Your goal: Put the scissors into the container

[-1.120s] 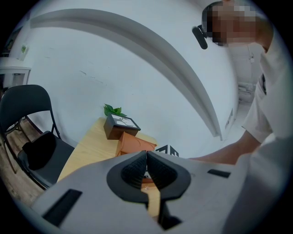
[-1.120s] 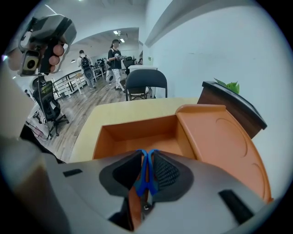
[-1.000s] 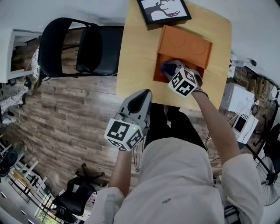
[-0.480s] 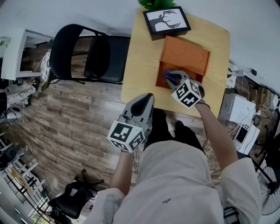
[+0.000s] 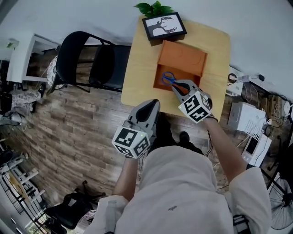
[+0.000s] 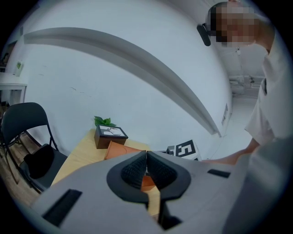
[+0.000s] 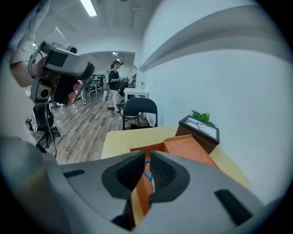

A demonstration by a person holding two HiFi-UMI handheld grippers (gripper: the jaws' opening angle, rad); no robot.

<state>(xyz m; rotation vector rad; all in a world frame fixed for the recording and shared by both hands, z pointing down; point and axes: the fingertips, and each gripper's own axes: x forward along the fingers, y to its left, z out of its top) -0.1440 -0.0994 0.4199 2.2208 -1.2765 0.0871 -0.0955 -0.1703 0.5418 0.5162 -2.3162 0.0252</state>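
Note:
The scissors (image 5: 168, 78), with blue handles, lie inside the open orange container (image 5: 157, 78) on the wooden table (image 5: 137, 59); its lid (image 5: 183, 54) lies flat behind. My right gripper (image 5: 176, 84) hovers over the container's near side, just behind the scissors, its jaws a narrow gap apart. Through that gap the right gripper view shows the blue handles (image 7: 146, 176) and the orange container wall (image 7: 142, 194). My left gripper (image 5: 153, 103) hangs off the table's near edge, close to the person's body. It is shut, pads together on nothing (image 6: 146, 156).
A framed deer picture (image 5: 164, 26) and a small green plant (image 5: 153, 7) stand at the table's far edge. A black folding chair (image 5: 91, 59) sits left of the table on the wood floor. White boxes and cables (image 5: 247, 121) lie to the right.
My right gripper has drawn back from inside the container toward the person, leaving the scissors lying in it. The left gripper has stayed put.

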